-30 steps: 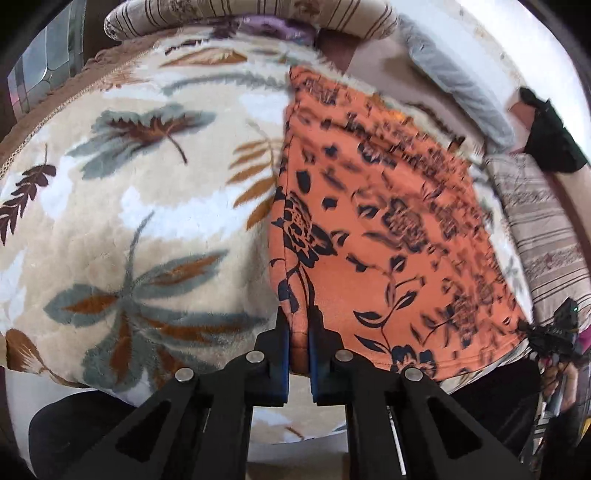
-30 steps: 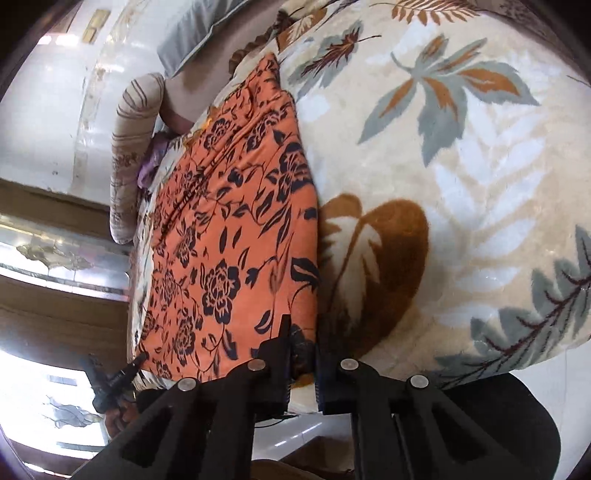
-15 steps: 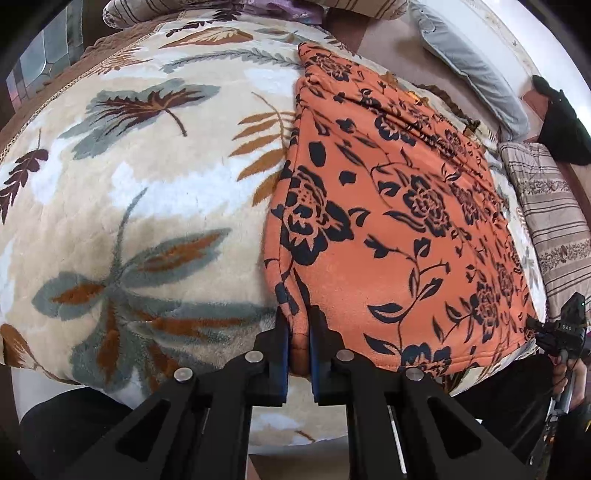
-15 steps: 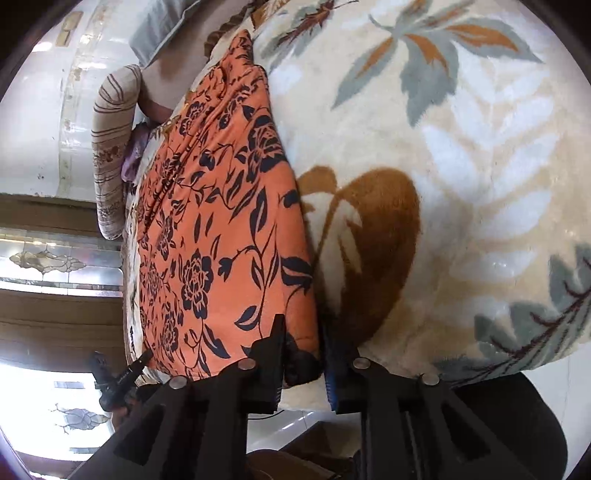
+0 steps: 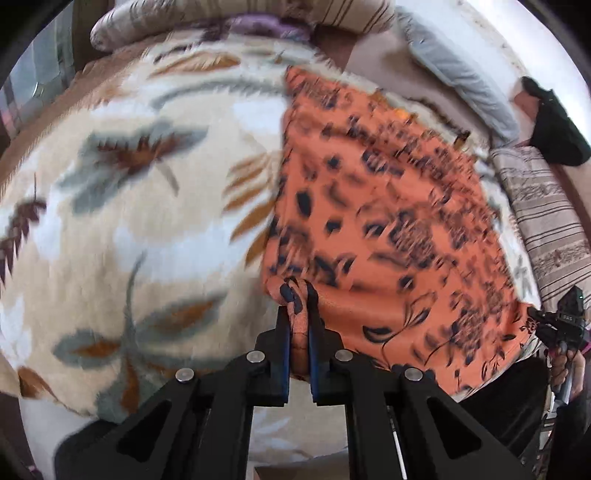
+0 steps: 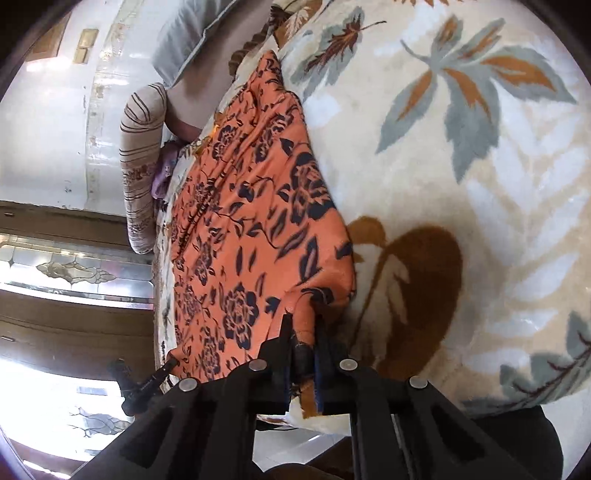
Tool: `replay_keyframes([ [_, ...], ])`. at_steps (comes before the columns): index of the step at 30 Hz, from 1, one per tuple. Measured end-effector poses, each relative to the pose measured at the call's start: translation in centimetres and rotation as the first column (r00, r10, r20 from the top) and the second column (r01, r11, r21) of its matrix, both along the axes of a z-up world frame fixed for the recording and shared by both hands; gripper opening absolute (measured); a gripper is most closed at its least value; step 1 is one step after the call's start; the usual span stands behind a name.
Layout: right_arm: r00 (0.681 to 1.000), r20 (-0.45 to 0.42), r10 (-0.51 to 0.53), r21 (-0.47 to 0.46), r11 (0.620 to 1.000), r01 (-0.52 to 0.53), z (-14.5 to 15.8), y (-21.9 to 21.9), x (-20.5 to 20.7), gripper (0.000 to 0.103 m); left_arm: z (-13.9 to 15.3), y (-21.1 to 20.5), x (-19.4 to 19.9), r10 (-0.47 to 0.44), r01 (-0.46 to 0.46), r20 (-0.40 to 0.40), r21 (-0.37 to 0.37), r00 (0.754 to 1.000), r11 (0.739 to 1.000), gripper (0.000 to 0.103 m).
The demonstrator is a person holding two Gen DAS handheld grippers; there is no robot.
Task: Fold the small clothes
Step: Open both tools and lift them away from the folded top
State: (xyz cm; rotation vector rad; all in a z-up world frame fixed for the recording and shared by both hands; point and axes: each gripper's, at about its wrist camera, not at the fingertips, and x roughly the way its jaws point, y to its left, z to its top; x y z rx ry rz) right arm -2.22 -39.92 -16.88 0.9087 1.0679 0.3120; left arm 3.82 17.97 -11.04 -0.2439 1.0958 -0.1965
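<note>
- Orange floral garment point(image 5: 388, 229) lies spread on the leaf-patterned blanket point(image 5: 129, 221), and you hold it at its near edge with both tools.
- Your left gripper point(image 5: 298, 295) has its jaws closed on a bunched corner of the cloth; the fabric rises in a small knot between the blue pads, and the rest of the garment stretches ahead and to the right of the jaws.
- Your right gripper point(image 6: 303, 332) is likewise clamped tight on the other near corner, with a pinch of orange cloth squeezed between its pads; from here the garment point(image 6: 251, 221) runs ahead and to the left of the jaws.
- Bare blanket point(image 6: 461, 184) fills everything to the right of your right jaws, with a large brown leaf print just beside them.
- Far ahead of the left jaws, past the garment's far end, you can see a striped bolster point(image 5: 258, 14) and a grey pillow point(image 5: 458, 70).
- To the far right of the left jaws, your other tool shows at the garment's opposite corner.
- The left view is blurred, so fine folds in the cloth are hard to read.
</note>
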Motion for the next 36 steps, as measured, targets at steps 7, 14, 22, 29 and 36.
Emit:
replay_keyframes([
  [7,0.986,0.167,0.011,0.026,1.000,-0.016,6.4,-0.9,6.4,0.009,6.7,-0.7,6.2,-0.031,0.034,0.173,-0.011,0.984,0.999,0.008],
  [14,0.947,0.311,-0.080,0.029,0.997,0.074,12.2,-3.3,20.9,0.009,11.3,-1.5,20.0,0.011,-0.012,0.313,0.002,0.950,1.000,0.009],
  [22,0.949,0.223,-0.221,-0.097,0.964,0.248,5.8,-3.0,28.8,0.082,1.9,-1.5,32.2,0.122,-0.159,0.191,0.192,0.974,0.968,0.083],
  [29,0.957,0.226,-0.182,-0.124,0.969,0.214,4.9,-0.9,18.8,0.082,2.3,1.4,22.7,0.132,-0.136,0.213,0.003,0.968,0.991,0.083],
  [36,0.964,0.127,-0.232,0.134,0.967,0.215,1.5,2.7,14.8,0.082,0.1,-1.3,16.3,0.200,-0.169,0.132,-0.217,0.971,0.961,0.083],
])
